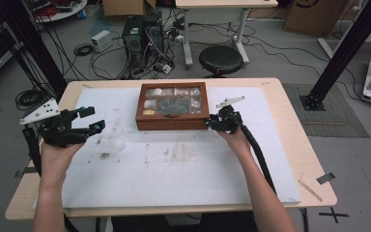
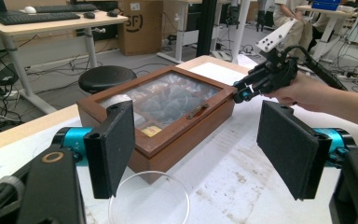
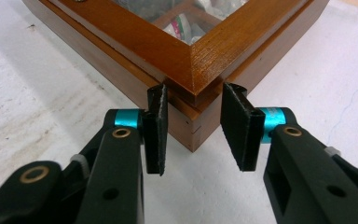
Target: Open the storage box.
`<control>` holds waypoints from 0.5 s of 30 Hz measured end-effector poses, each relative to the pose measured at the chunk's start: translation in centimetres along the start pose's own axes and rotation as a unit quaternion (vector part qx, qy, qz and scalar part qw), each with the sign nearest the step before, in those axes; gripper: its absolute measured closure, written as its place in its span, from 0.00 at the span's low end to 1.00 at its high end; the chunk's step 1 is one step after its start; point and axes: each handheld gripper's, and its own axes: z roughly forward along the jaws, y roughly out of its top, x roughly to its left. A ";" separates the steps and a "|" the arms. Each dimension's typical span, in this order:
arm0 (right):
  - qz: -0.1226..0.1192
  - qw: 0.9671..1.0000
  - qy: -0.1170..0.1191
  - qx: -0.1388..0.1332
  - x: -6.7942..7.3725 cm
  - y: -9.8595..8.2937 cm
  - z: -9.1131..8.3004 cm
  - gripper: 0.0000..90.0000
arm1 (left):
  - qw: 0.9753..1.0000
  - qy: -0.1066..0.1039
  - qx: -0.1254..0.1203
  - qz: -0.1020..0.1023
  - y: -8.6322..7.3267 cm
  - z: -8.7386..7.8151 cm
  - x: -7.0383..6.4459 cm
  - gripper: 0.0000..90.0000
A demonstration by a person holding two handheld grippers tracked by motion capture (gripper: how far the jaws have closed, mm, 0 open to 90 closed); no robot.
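A brown wooden box [image 1: 173,123] with a glass lid lies at the back middle of the white mat, and small items show under the glass. My right gripper [image 1: 211,123] is at its front right corner. In the right gripper view the box [image 3: 135,42] has its lid corner between the two pads, with the right gripper [image 3: 193,126] closed onto it. My left gripper [image 1: 92,119] hangs open left of the box, above a clear round dish [image 1: 112,137]. In the left gripper view, the left gripper [image 2: 198,135] is wide open over the dish [image 2: 149,200], facing the box [image 2: 182,135] and the right gripper [image 2: 240,93].
The white mat [image 1: 183,169] covers most of the wooden table [image 1: 294,145] and is stained near its middle. Behind the table stand a black stool [image 1: 221,58], computer towers [image 1: 142,36] and loose cables. Black frame posts [image 1: 343,48] rise at both sides.
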 end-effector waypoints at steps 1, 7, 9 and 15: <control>0.000 1.000 0.000 0.000 0.0 0.0 0.0 0.70 | 1.000 0.000 0.000 0.000 0.0 0.0 0.0 0.31; -0.007 1.000 -0.002 -0.013 0.2 0.1 -0.1 0.72 | 1.000 -0.001 0.000 0.001 0.0 0.0 0.0 0.31; -0.007 1.000 -0.003 -0.023 0.2 0.2 -0.3 0.72 | 1.000 -0.001 0.000 0.001 0.0 0.0 0.0 0.31; -0.017 0.999 -0.020 -0.038 0.4 0.6 -0.6 0.71 | 1.000 0.000 0.002 0.000 0.0 0.0 0.0 0.31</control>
